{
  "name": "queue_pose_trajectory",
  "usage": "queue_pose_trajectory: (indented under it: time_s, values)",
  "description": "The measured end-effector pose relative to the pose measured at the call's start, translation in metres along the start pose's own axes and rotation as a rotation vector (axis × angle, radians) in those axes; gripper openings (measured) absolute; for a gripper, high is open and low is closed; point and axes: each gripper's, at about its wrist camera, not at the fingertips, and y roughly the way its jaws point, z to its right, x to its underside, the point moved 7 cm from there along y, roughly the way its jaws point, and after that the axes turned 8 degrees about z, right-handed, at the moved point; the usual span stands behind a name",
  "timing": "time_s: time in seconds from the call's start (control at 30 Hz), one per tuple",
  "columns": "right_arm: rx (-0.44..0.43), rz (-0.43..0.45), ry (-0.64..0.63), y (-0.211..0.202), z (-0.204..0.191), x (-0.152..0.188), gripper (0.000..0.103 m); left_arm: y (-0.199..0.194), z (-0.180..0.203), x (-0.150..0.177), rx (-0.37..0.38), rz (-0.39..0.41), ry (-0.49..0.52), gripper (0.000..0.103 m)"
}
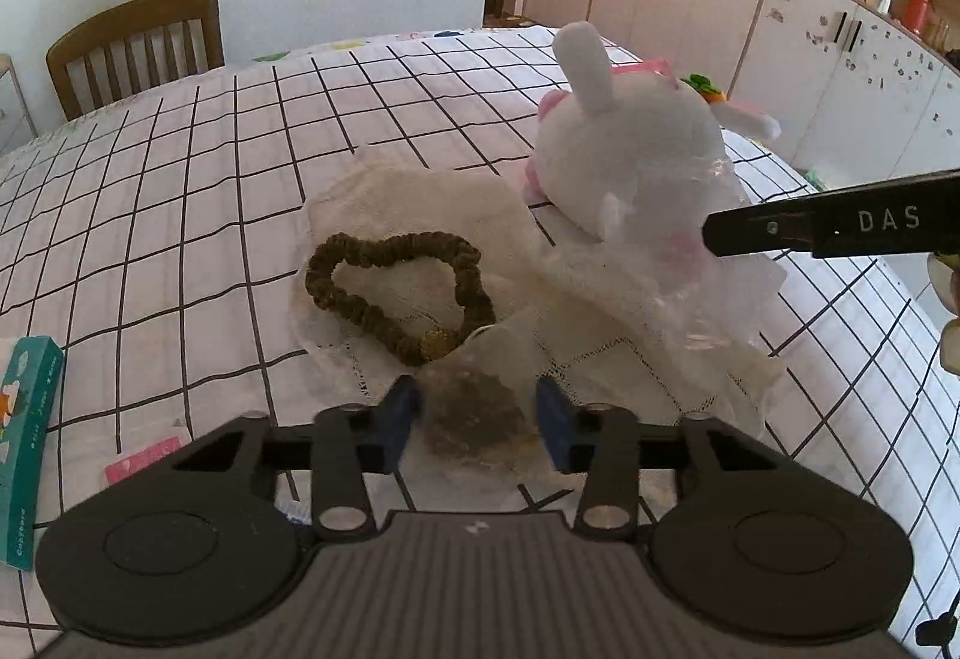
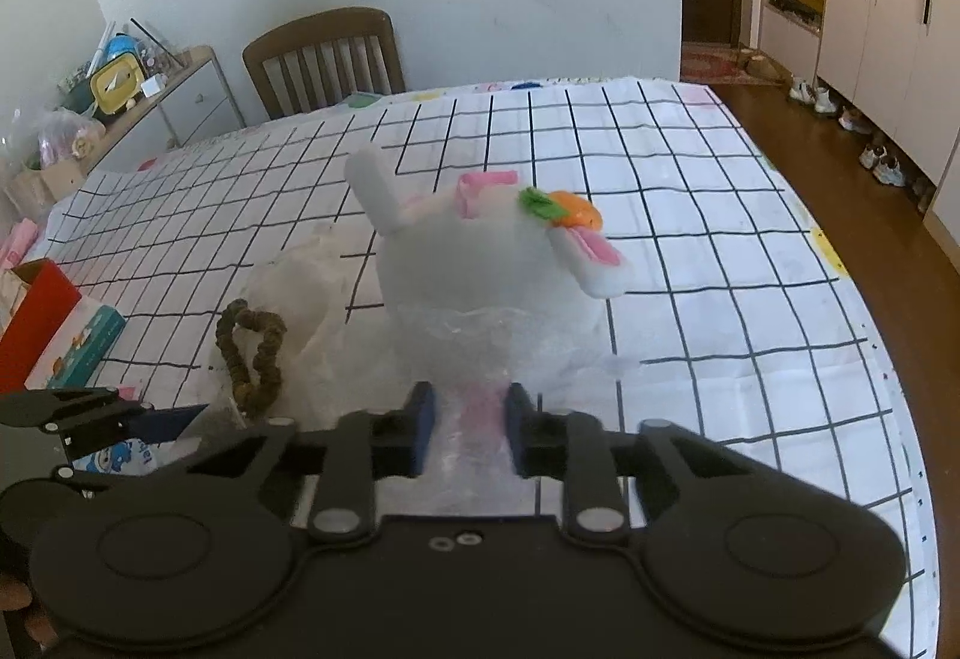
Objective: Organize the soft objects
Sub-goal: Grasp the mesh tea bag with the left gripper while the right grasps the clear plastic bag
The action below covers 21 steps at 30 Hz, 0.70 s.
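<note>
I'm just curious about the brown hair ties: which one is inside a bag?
The bunched brown scrunchie between the left gripper's blue fingers sits inside a clear bag. The other scrunchie lies bare, spread open as a loop on the white cloth.

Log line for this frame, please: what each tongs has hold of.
left tongs: closed on mesh bag edge | right tongs: closed on clear plastic bag over plush rabbit | brown scrunchie: loose on mesh

Fuzzy plush rabbit (image 2: 480,263) in glossy, seemingly plastic bag (image 2: 480,353); matt tablecloth (image 2: 690,239).
</note>
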Motion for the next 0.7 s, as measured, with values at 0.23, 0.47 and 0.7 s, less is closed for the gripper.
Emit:
queue_pose_trajectory:
  time_s: [0.23, 0.47, 0.7]
  values:
    - [0.013, 0.042, -0.045, -0.014, -0.004, -0.002, 0.004, -0.005, -0.002, -0.002, -0.005, 0.005, 0.002, 0.018]
    - [-0.004, 0.085, -0.065, -0.042, -0.010, -0.008, 0.002, -0.022, -0.007, -0.007, -0.011, 0.021, -0.028, 0.015]
    - [-0.071, 0.106, -0.079, -0.070, -0.029, -0.015, 0.002, -0.055, -0.021, -0.016, -0.027, 0.050, -0.077, 0.016]
